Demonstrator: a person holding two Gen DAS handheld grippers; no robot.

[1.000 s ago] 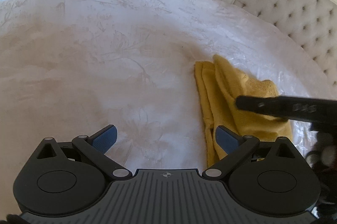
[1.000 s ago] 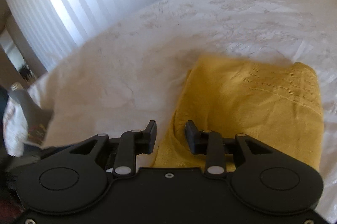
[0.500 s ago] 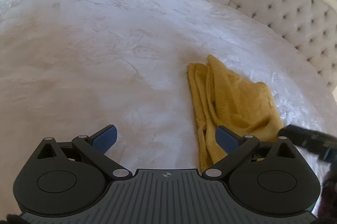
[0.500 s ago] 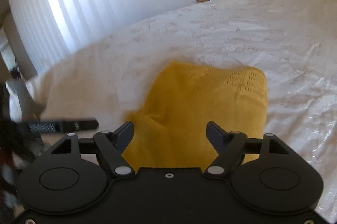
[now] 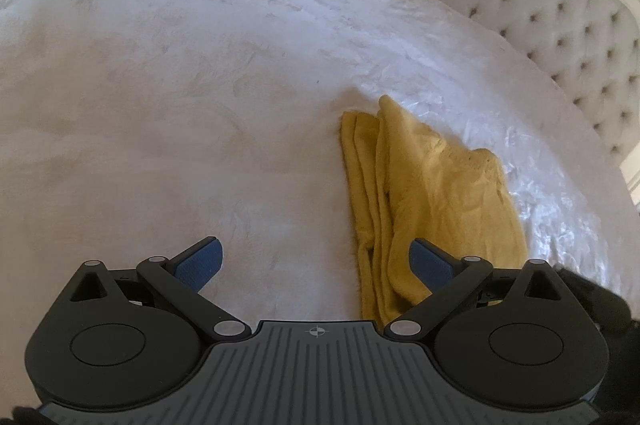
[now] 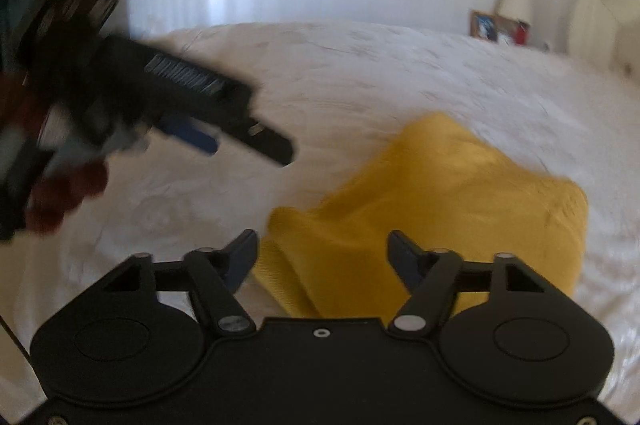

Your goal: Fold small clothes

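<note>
Hovering above the bed (image 5: 200, 85), I held both the left tool (image 5: 316, 261) and the right tool (image 6: 322, 257) spread apart and empty, since the yellow garment (image 5: 432, 193) lay folded.

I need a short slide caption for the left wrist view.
Open left gripper hovers beside a folded yellow garment on a white bedspread.

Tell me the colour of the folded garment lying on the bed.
Mustard yellow garment, plain with no visible print; the left wrist view shows it sharpest.
</note>
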